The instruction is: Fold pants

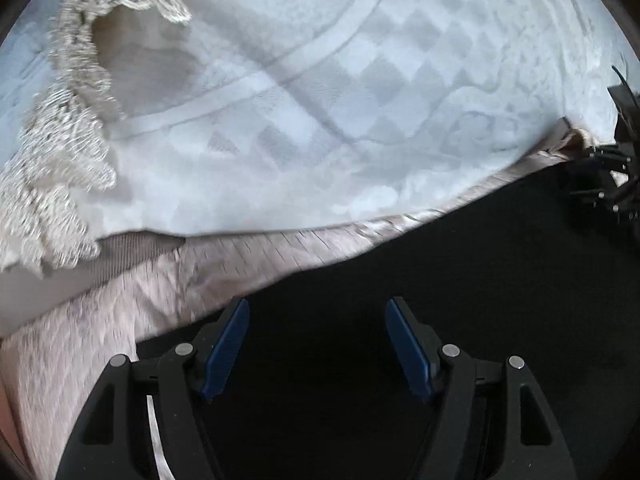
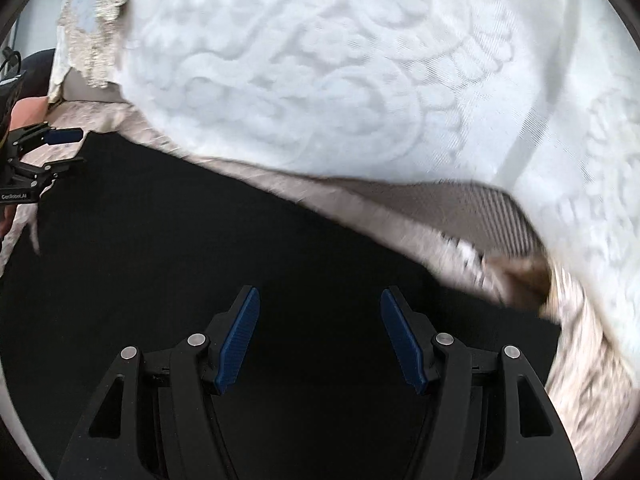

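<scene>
Black pants (image 1: 440, 300) lie spread on a bed and fill the lower part of both views as a dark, featureless sheet (image 2: 200, 248). My left gripper (image 1: 317, 304) hovers over them near their far edge, its blue pads (image 1: 226, 352) wide apart with nothing between them. My right gripper (image 2: 319, 292) also stands open over the black cloth, with nothing gripped. Each gripper shows in the other's view: the right one (image 1: 600, 184) at the pants' right end, the left one (image 2: 74, 148) at their left end, jaws apart.
A pinkish-beige quilted bedspread (image 1: 260, 248) borders the pants' far edge. Beyond it lies a white embossed blanket (image 1: 360, 100) (image 2: 340, 60). A lace-trimmed cloth (image 1: 72, 128) sits at the left. A small brown blurred patch (image 2: 524, 276) shows by the pants' right end.
</scene>
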Motion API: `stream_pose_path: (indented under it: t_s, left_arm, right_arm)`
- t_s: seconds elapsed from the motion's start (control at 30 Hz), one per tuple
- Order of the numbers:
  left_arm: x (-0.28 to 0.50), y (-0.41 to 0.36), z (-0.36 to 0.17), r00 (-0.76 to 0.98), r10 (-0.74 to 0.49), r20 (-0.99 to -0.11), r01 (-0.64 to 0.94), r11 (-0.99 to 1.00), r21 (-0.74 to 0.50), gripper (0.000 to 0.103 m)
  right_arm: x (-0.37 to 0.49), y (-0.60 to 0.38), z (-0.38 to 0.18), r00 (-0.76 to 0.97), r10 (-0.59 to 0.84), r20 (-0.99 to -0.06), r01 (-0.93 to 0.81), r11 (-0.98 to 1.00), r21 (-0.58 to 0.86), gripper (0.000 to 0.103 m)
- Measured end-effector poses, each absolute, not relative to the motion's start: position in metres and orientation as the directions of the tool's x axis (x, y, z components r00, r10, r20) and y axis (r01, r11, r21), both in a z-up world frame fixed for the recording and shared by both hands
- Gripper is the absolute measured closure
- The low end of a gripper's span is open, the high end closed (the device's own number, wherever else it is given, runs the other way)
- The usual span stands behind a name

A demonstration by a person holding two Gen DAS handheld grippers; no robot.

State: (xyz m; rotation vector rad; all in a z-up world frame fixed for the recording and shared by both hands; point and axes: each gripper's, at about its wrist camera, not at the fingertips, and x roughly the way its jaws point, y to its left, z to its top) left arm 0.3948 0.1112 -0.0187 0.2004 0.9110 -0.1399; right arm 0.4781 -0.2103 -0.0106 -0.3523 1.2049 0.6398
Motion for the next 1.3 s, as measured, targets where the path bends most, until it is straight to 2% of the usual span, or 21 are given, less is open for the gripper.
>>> stream_pose_path:
  t_s: [0.17, 0.23, 0.3, 0.47, 0.53, 0.57, 0.63, 0.7, 0.73, 0.8, 0.9, 1.1, 1.3]
  left_arm:
    - [0.419, 0.117, -0.033, 0.579, -0.07, -0.812, 0.255, 0.962, 0.099, 0.029]
    - [0.424, 0.118, -0.041, 0.557, -0.082, -0.826, 0.284, 0.954, 0.097, 0.026]
    - [0.427, 0.121, -0.044, 0.558, -0.09, -0.825, 0.299, 0.949, 0.098, 0.019]
    - [0.43, 0.13, -0.054, 0.545, -0.134, -0.828, 0.311, 0.949, 0.051, 0.017]
    - [0.426, 0.131, -0.053, 0.552, -0.148, -0.821, 0.312, 0.949, 0.039, 0.023]
    - [0.423, 0.131, -0.052, 0.554, -0.158, -0.818, 0.319, 0.947, 0.033, 0.03]
    - [0.415, 0.126, -0.05, 0.559, -0.163, -0.813, 0.34, 0.94, 0.045, 0.042]
    - [0.407, 0.121, -0.047, 0.554, -0.172, -0.815, 0.361, 0.931, 0.049, 0.063]
    - [0.406, 0.119, -0.045, 0.552, -0.17, -0.817, 0.368, 0.928, 0.056, 0.067]
    - [0.399, 0.11, -0.04, 0.549, -0.167, -0.819, 0.383, 0.921, 0.069, 0.092]
    - [0.396, 0.102, -0.033, 0.561, -0.139, -0.816, 0.379, 0.92, 0.103, 0.096]
    - [0.385, 0.109, -0.02, 0.602, -0.121, -0.789, 0.344, 0.931, 0.12, 0.097]
    - [0.341, 0.105, 0.022, 0.664, -0.147, -0.734, 0.325, 0.94, 0.105, 0.097]
  right_arm:
    - [0.5, -0.207, -0.028, 0.178, 0.284, -0.942, -0.668, 0.738, 0.097, 0.039]
    - [0.506, -0.207, -0.033, 0.153, 0.306, -0.94, -0.682, 0.721, 0.124, 0.039]
    - [0.513, -0.209, -0.037, 0.115, 0.33, -0.937, -0.687, 0.708, 0.164, 0.039]
    - [0.515, -0.212, -0.04, 0.083, 0.323, -0.943, -0.713, 0.68, 0.171, 0.04]
    - [0.511, -0.211, -0.038, 0.068, 0.342, -0.937, -0.725, 0.662, 0.189, 0.061]
    - [0.508, -0.211, -0.036, 0.072, 0.344, -0.936, -0.732, 0.656, 0.185, 0.066]
    - [0.499, -0.211, -0.031, 0.084, 0.337, -0.938, -0.75, 0.641, 0.164, 0.086]
    - [0.493, -0.212, -0.029, 0.099, 0.325, -0.94, -0.759, 0.636, 0.14, 0.091]
    - [0.49, -0.213, -0.027, 0.107, 0.32, -0.941, -0.76, 0.636, 0.13, 0.092]
    - [0.485, -0.214, -0.024, 0.121, 0.31, -0.943, -0.761, 0.639, 0.112, 0.093]
    - [0.489, -0.209, -0.021, 0.151, 0.29, -0.945, -0.765, 0.64, 0.074, 0.094]
    - [0.478, -0.205, -0.003, 0.222, 0.276, -0.935, -0.759, 0.651, 0.012, 0.095]
    - [0.446, -0.208, 0.044, 0.309, 0.301, -0.902, -0.745, 0.666, -0.033, 0.095]
